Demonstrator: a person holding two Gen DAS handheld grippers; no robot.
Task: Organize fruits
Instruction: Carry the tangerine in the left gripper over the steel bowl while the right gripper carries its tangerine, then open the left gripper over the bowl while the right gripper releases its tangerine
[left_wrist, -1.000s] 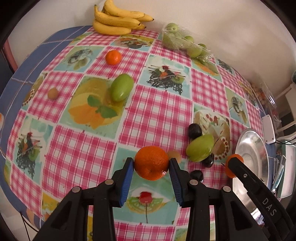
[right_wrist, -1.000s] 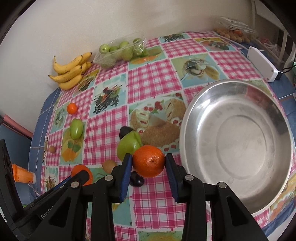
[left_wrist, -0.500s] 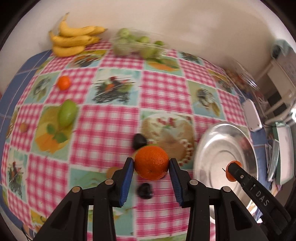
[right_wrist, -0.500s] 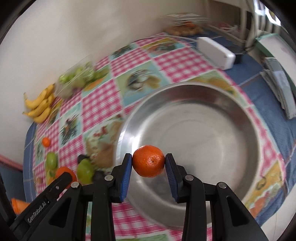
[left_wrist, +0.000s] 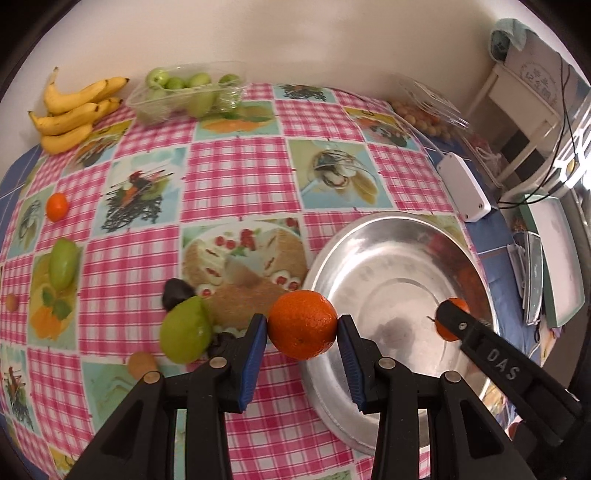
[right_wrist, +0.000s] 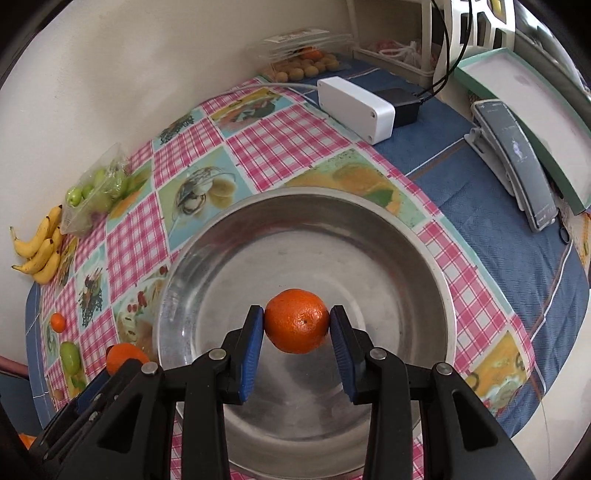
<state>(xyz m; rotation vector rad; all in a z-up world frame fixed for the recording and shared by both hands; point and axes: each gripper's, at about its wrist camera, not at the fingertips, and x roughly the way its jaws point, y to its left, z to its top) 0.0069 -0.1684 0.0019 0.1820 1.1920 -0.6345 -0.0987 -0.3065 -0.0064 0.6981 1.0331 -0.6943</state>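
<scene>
The left gripper (left_wrist: 302, 334), at the bottom of its frame, is matte black plastic with two angular fingers, each lined with a ribbed blue pad (left_wrist: 252, 357) and fixed by round silver screws. The right gripper (right_wrist: 296, 331) is built alike; seen at the lower right of the left view, its finger bears white letters "DAS".

1. Left wrist view: looks steeply down along its own fingers, close above the checked tablecloth (left_wrist: 236, 177), beside the left rim of the steel bowl (left_wrist: 373, 229).
2. Right wrist view: same steep downward aim, close over the bowl interior.
3. Shared: bowl, bananas (left_wrist: 74, 110), white box (right_wrist: 354, 105); each view catches the other gripper.
</scene>
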